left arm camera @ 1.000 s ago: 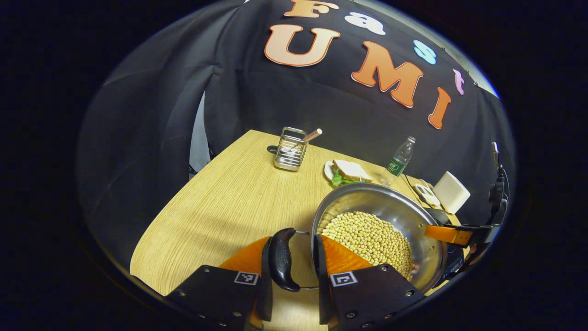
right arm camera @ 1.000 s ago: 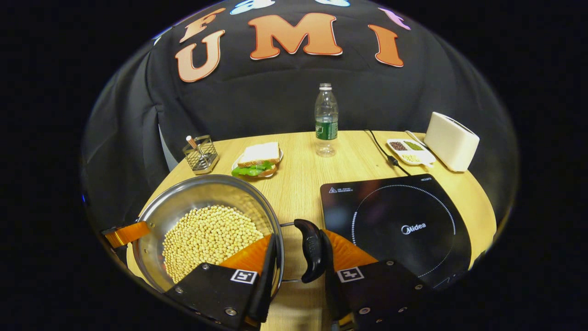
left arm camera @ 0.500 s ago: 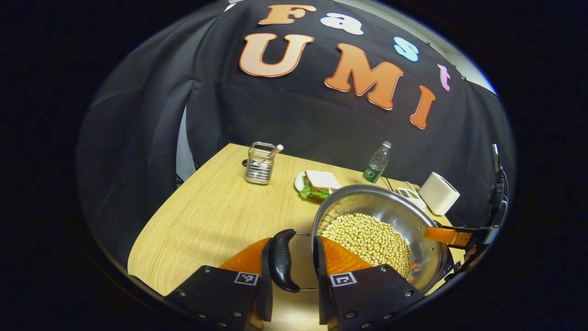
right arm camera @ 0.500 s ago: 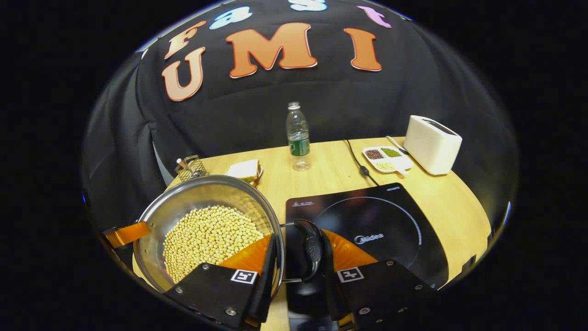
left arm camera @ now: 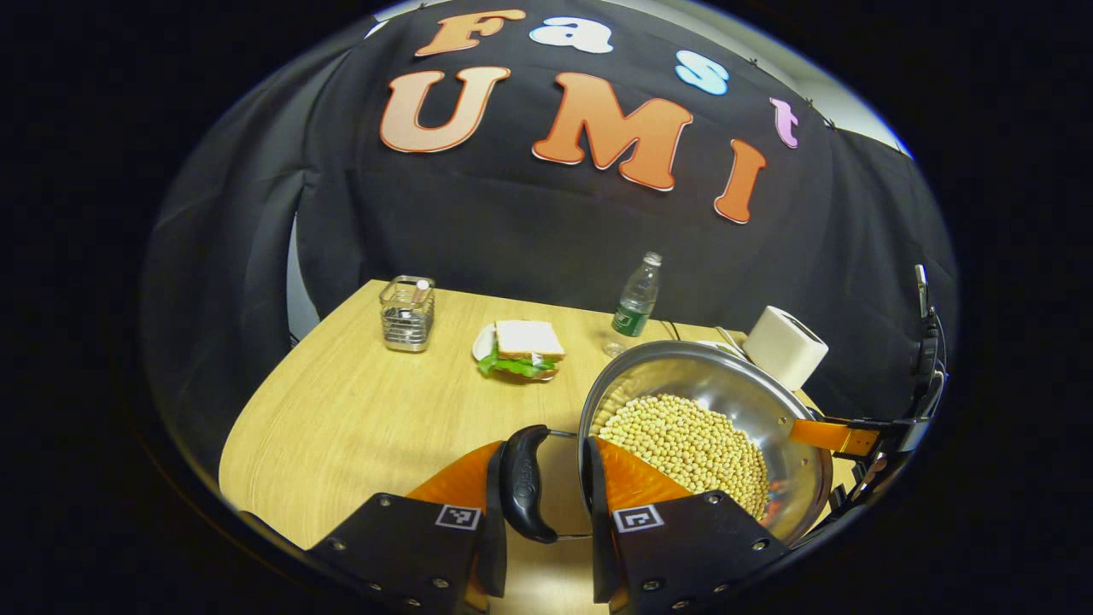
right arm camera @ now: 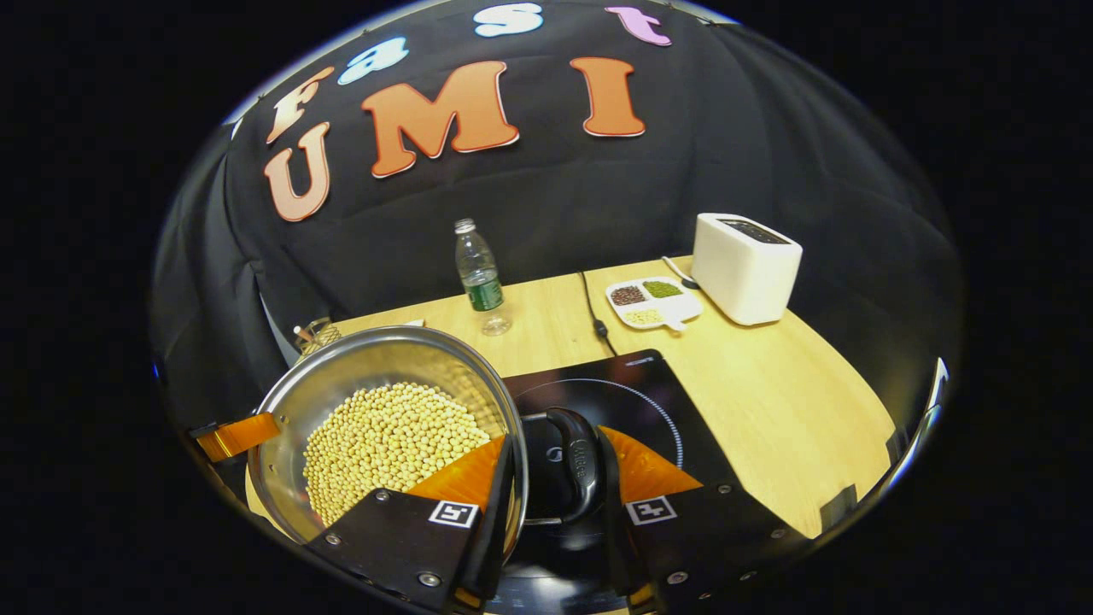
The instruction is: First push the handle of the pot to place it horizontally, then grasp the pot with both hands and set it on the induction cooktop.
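Pot (right arm camera: 384, 427) of soybeans (right arm camera: 388, 444) hung over the induction cooktop (right arm camera: 632, 401); left gripper (left arm camera: 546, 504) and right gripper (right arm camera: 551, 487) each clamped a side handle (left arm camera: 523, 483).

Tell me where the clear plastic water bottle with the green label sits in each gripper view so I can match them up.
Left gripper view: the clear plastic water bottle with the green label stands upper centre-right, behind the steel pot of soybeans.
Right gripper view: the bottle stands upper centre-left, beyond the pot.
Shared landmark: the white box-shaped toaster, right of the bottle in both.
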A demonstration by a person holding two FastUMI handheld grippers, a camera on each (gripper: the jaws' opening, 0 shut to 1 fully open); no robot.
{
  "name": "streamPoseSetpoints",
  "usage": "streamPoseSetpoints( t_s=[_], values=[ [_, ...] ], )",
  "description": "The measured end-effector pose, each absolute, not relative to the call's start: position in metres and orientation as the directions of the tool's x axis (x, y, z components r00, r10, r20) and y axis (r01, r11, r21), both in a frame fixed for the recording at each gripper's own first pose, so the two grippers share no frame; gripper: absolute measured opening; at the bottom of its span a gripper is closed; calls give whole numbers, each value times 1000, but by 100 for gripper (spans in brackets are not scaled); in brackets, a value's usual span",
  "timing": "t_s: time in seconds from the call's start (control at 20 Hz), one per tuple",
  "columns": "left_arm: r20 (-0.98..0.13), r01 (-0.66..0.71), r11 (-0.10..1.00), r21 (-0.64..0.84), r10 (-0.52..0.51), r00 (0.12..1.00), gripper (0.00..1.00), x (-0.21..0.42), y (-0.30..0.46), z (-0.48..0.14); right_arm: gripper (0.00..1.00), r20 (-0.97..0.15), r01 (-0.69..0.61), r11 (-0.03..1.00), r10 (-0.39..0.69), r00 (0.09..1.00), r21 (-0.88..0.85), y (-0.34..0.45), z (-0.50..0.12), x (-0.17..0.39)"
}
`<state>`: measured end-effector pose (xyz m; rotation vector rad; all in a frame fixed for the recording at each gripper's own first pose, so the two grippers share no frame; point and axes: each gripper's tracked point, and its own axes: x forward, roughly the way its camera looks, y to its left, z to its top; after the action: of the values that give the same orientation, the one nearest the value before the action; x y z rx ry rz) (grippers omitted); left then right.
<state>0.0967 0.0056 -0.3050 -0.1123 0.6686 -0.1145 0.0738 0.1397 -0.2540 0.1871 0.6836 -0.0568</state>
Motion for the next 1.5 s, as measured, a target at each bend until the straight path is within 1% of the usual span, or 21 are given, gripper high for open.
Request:
streamPoseSetpoints(
  t_s=[0.4, 0.7, 0.95, 1.3, 1.35, 1.4, 1.5],
  values=[
    [-634, 126, 982, -143, -189, 750, 41, 99, -69, -316, 49, -650, 178, 972, -38, 759, 150, 67, -263, 69],
    [-655, 148, 978, -144, -206, 726, 41, 100, -111, -334, 48, -668, 212, 966, -60, 742, 149, 26, -276, 66],
    [-671, 143, 978, -151, -208, 712, 41, 105, -124, -347, 49, -685, 218, 964, -56, 727, 152, 14, -287, 66],
    [-683, 149, 981, -121, -191, 705, 41, 107, -131, -358, 49, -699, 220, 963, -51, 713, 155, 10, -304, 70],
    [-686, 151, 981, -124, -194, 701, 41, 107, -132, -360, 45, -700, 222, 963, -51, 713, 155, 10, -304, 69],
    [-684, 154, 979, -132, -203, 701, 41, 108, -134, -361, 49, -695, 226, 962, -58, 717, 153, 10, -303, 70],
    [-684, 154, 978, -141, -209, 699, 41, 106, -134, -361, 49, -691, 220, 965, -60, 720, 145, 11, -303, 70]
  ],
)
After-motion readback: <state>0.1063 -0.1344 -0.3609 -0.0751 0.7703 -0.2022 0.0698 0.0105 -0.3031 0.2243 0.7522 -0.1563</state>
